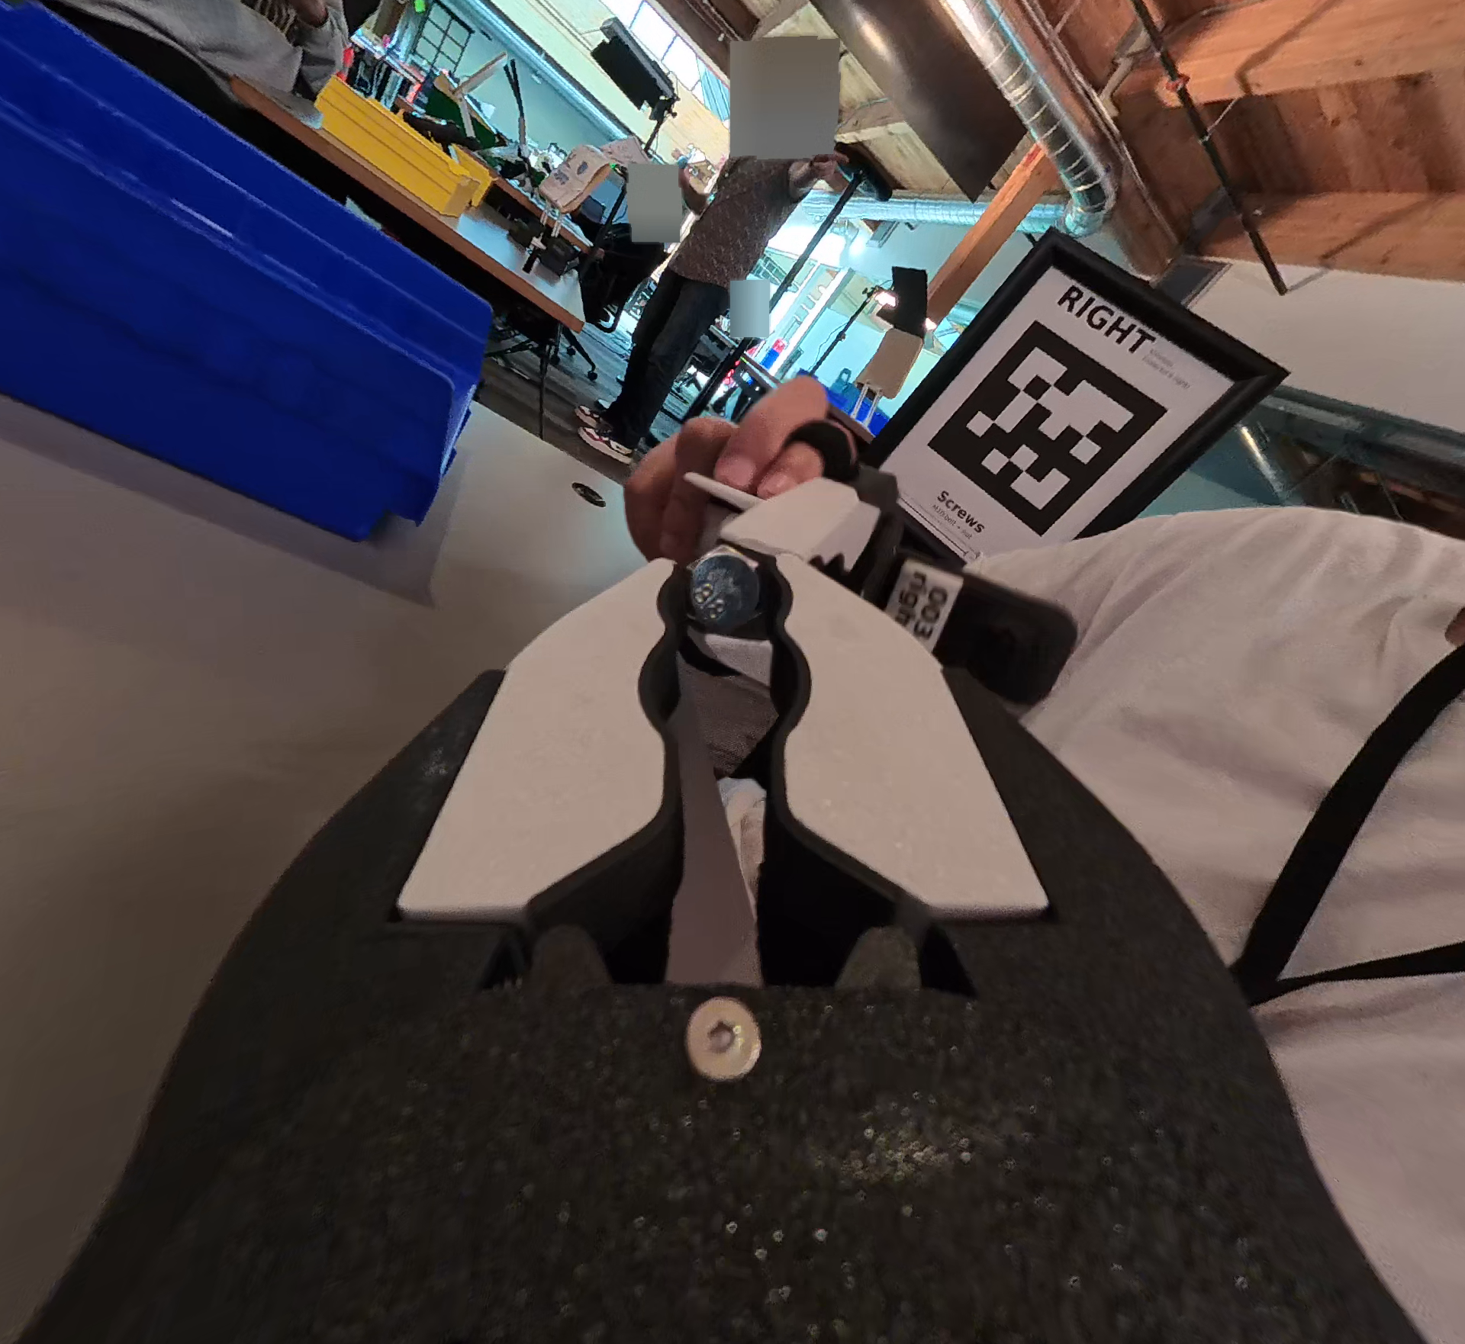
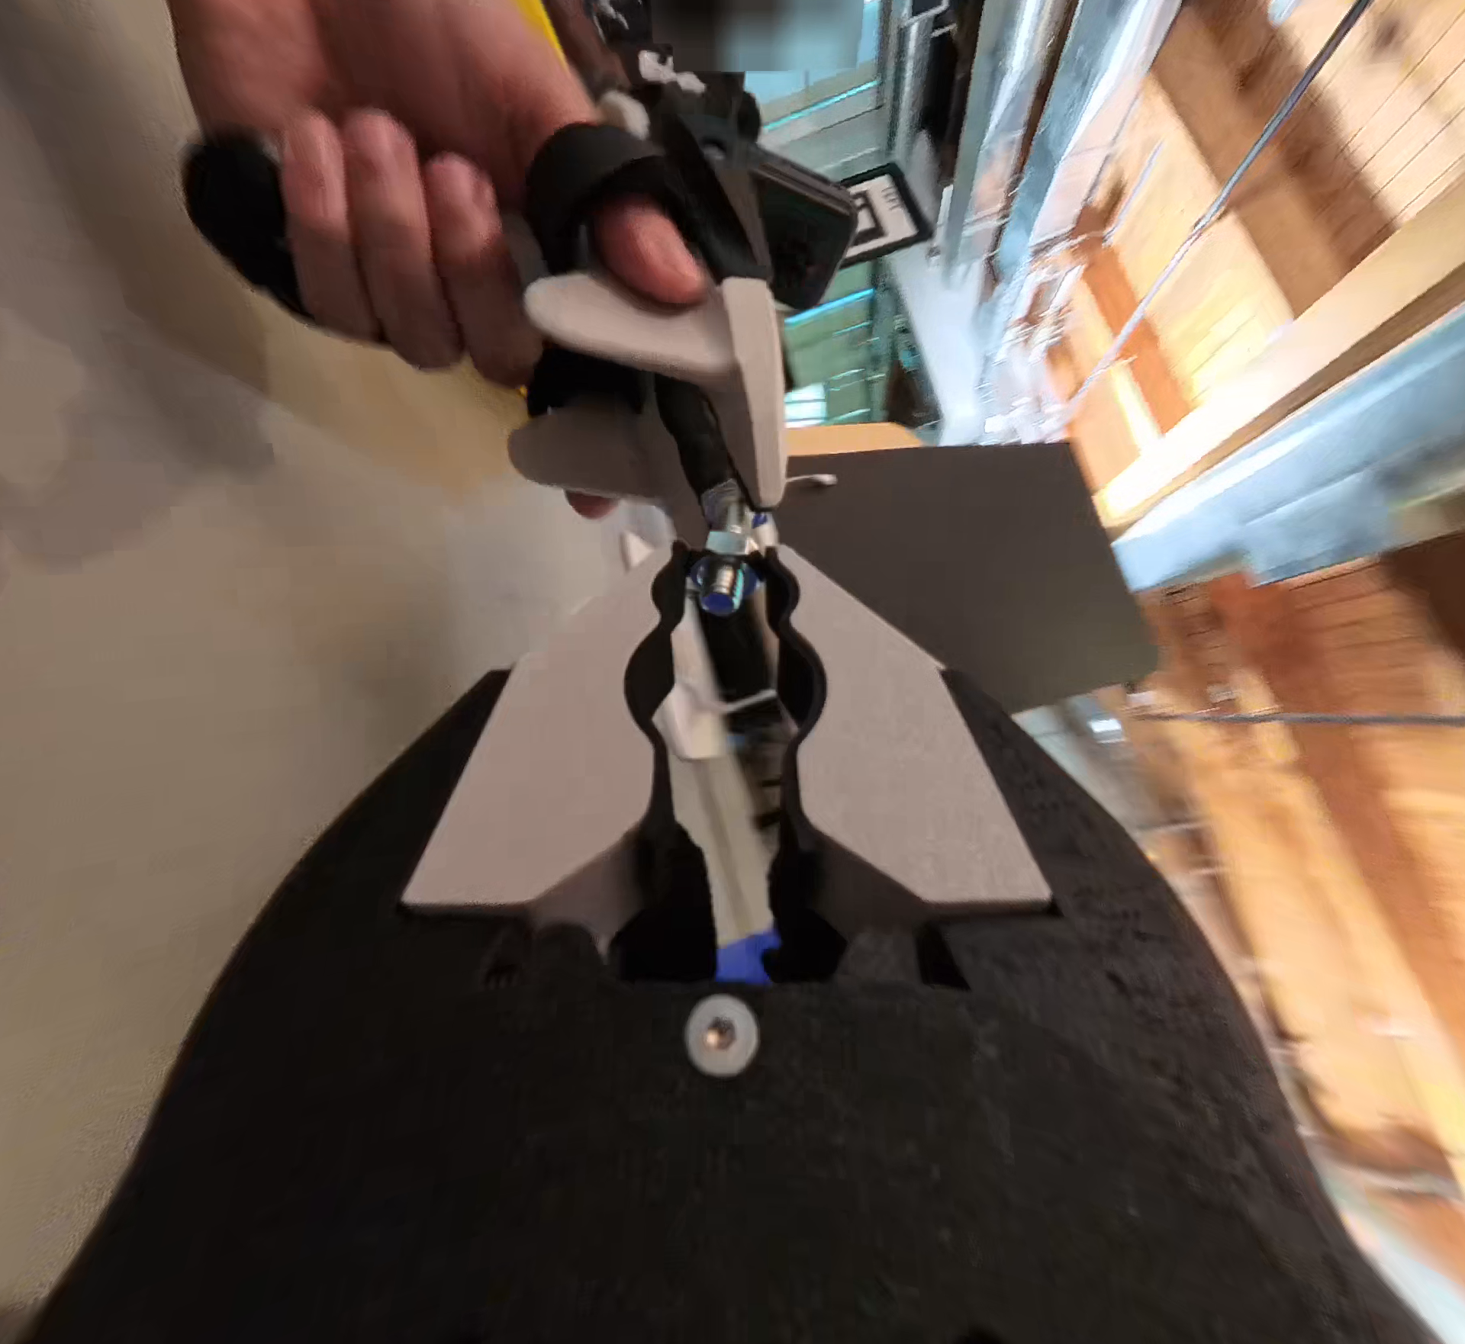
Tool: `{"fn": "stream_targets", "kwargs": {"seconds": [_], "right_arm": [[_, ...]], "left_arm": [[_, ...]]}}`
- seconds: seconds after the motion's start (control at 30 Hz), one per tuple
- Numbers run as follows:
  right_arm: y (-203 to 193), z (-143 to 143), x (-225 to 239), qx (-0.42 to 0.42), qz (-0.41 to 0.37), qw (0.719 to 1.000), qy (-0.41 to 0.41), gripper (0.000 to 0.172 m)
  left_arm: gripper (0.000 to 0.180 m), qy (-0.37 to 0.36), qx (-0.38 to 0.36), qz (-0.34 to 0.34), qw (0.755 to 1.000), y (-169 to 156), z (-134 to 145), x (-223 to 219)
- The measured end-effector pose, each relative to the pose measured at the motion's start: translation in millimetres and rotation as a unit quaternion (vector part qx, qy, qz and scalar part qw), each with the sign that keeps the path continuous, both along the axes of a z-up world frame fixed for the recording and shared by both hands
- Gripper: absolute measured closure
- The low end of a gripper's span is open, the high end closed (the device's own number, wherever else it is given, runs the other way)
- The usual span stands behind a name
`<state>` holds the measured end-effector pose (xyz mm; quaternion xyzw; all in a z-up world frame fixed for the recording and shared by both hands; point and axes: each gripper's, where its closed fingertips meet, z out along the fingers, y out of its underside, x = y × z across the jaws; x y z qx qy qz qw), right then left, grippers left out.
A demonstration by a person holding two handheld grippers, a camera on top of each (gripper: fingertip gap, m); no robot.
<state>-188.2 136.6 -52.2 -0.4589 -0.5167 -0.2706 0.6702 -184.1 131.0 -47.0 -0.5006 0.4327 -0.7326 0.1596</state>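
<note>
Left tongs [image 1: 725, 597] clenched on one bolt [image 1: 723, 590] head, right tongs [image 2: 725, 585] gripping one nut [image 2: 717, 581] – two hands

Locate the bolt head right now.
Left wrist view, centre: the bolt head sits clamped in the left gripper jaws, with the right gripper just behind it.

Bolt shank: hidden in the left wrist view behind the bolt [image 1: 723, 587] head, which faces the camera.
Nut: small and smeared in the right wrist view; the nut [image 2: 717, 581] has unclear edges.
Background, right wrist view: motion-blurred; the wooden shelving [image 2: 1237, 323] shows no detail.
Blue bins: the blue bins [image 1: 198, 291] are cut off at the left edge.
Framed sign: the framed sign [image 1: 1054, 402] has its lower corner behind a white sleeve [image 1: 1237, 672].
</note>
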Motion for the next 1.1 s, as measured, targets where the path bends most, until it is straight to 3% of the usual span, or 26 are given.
{"fn": "stream_targets", "kwargs": {"seconds": [0.1,0.17,0.23,0.33,0.4,0.43,0.47,0.5,0.53,0.57,0.63,0.73,0.8,0.83,0.87,0.93,1.1], "right_arm": [[0,5,-3,-0.152,0.057,0.973,0.163,0.152],[0,8,-7,-0.284,0.111,0.901,0.31,0.153],[2,9,-10,-0.416,0.167,0.775,0.446,0.153],[5,11,-11,-0.554,0.239,0.517,0.607,0.154],[9,8,-10,-0.607,0.265,0.353,0.661,0.153],[8,7,-10,-0.627,0.276,0.29,0.668,0.153],[9,5,-10,-0.633,0.282,0.261,0.672,0.153],[9,4,-9,-0.628,0.284,0.27,0.672,0.153],[8,5,-9,-0.618,0.287,0.306,0.665,0.152],[6,7,-10,-0.603,0.288,0.36,0.651,0.144],[6,2,-10,-0.561,0.256,0.511,0.599,0.132],[14,-17,-5,-0.456,0.148,0.753,0.45,0.12],[19,-18,5,-0.333,0.072,0.884,0.32,0.119],[20,-11,11,-0.254,0.04,0.93,0.264,0.12],[18,-4,13,-0.178,0.021,0.961,0.208,0.123],[12,3,12,-0.08,0.0,0.99,0.112,0.126],[6,3,5,-0.001,-0.011,1.0,0.021,0.135]], "left_arm": [[0.164,-0.018,0.016,0.001,1.0,-1,6,-3],[0.163,-0.032,0.036,0.009,0.999,0,11,-5],[0.163,-0.037,0.067,0.024,0.997,2,12,-7],[0.163,-0.037,0.096,0.042,0.994,7,11,-8],[0.163,-0.032,0.117,0.056,0.991,10,8,-7],[0.163,-0.029,0.123,0.057,0.99,11,6,-7],[0.163,-0.024,0.124,0.058,0.99,11,4,-7],[0.163,-0.021,0.122,0.059,0.99,12,3,-6],[0.163,-0.023,0.117,0.058,0.991,12,4,-6],[0.163,-0.027,0.107,0.058,0.992,12,6,-6],[0.163,-0.034,0.084,0.065,0.994,16,11,-7],[0.163,-0.04,0.049,0.073,0.995,23,16,-9],[0.163,-0.034,0.033,0.075,0.996,27,14,-8],[0.163,-0.03,0.026,0.074,0.996,27,13,-7],[0.163,-0.027,0.017,0.072,0.997,27,12,-7],[0.163,-0.022,0.0,0.059,0.998,25,9,-5],[0.164,-0.012,-0.016,0.032,0.999,15,4,-2]]}}
